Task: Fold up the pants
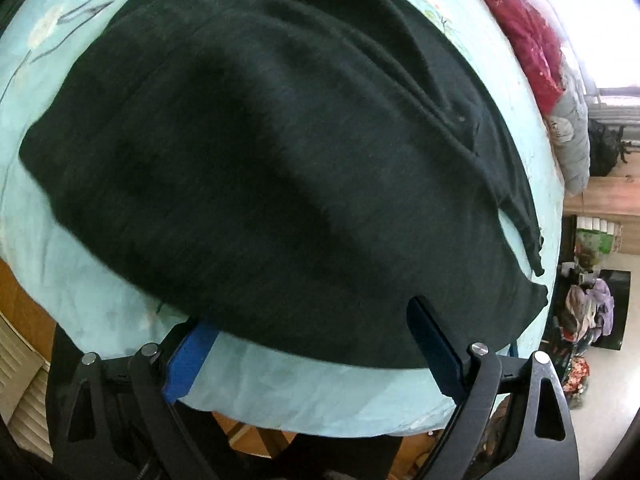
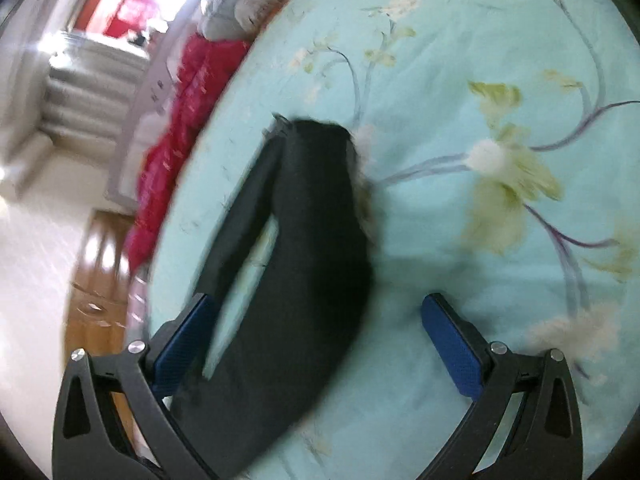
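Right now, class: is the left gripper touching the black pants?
Cannot tell. The left wrist view shows the open left gripper at the black pants hem, fabric overlapping its fingers, but contact isn't plain.

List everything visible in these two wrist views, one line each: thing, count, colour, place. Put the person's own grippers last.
pants: one, black, bunched on the bed, near its front edge
bed sheet: one, light blue with flower print, covering the bed
red garment: one, red, along the bed's far side
grey bedding: one, grey, beside the red garment
clothes heap: one, mixed colours, on the floor beyond the bed
left gripper: one, black with blue pads, open at the pants' near edge
right gripper: one, black with blue pads, open, black cloth between its fingers
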{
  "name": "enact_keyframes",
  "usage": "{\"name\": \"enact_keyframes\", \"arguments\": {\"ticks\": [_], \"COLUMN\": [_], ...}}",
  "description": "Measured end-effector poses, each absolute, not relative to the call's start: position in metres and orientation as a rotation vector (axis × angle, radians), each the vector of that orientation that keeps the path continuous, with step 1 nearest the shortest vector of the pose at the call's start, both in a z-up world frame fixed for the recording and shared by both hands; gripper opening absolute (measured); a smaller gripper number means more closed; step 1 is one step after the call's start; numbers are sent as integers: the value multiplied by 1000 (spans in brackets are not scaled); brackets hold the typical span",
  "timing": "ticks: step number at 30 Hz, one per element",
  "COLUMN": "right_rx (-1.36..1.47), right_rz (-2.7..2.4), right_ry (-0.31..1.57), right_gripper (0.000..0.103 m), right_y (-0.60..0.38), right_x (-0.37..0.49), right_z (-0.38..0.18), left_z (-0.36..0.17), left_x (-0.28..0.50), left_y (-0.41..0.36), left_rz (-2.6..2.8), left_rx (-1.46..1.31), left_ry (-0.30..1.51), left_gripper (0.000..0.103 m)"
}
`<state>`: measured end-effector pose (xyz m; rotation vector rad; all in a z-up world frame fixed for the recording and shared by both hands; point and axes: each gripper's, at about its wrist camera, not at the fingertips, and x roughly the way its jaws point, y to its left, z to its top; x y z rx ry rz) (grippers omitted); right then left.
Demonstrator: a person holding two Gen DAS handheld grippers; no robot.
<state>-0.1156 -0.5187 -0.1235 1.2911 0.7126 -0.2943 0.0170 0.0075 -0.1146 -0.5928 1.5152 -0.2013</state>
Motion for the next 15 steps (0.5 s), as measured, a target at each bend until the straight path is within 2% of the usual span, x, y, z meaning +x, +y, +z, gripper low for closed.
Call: {"name": "enact_keyframes", "arguments": {"ticks": [1, 2, 3, 5, 6, 7, 9, 13, 15], "right_rx": [1318, 1316, 1295, 1251, 1255, 1257, 1219, 1124, 1089], "right_rz": [-243, -229, -226, -222, -212, -215, -212, -193, -216], "right_ry": [689, 702, 724, 758, 777, 771, 721, 642, 668], "right_gripper": [103, 103, 99, 45, 11, 11, 11, 11, 12], "right_y": [-519, -520, -518, -518, -518, -518, -520, -505, -498], "right_x": [-107, -99, -90, -75, -70, -70, -81, -130, -153], "right_z": [-124, -124, -123, -121, -122, -120, -106, -63, -62], "left_z": [-110, -105, -101, -96, -93, -92, -83, -60, -64], "left_x": [20, 24, 26, 31, 33, 34, 32, 23, 23], "left_y": [6, 6, 6, 6, 8, 11, 18, 24, 25], "left_rz": [-205, -213, -215, -211, -210, -221, -245, -307, -301], "left_rx": [-600, -594, -583, -545, -534, -546, -591, -530, -495], "left_ry": [1505, 1486, 1473, 1449, 1445, 1445, 1436, 1371, 1377], "left_gripper": [86, 74, 67, 33, 23, 17, 12, 12, 12]}}
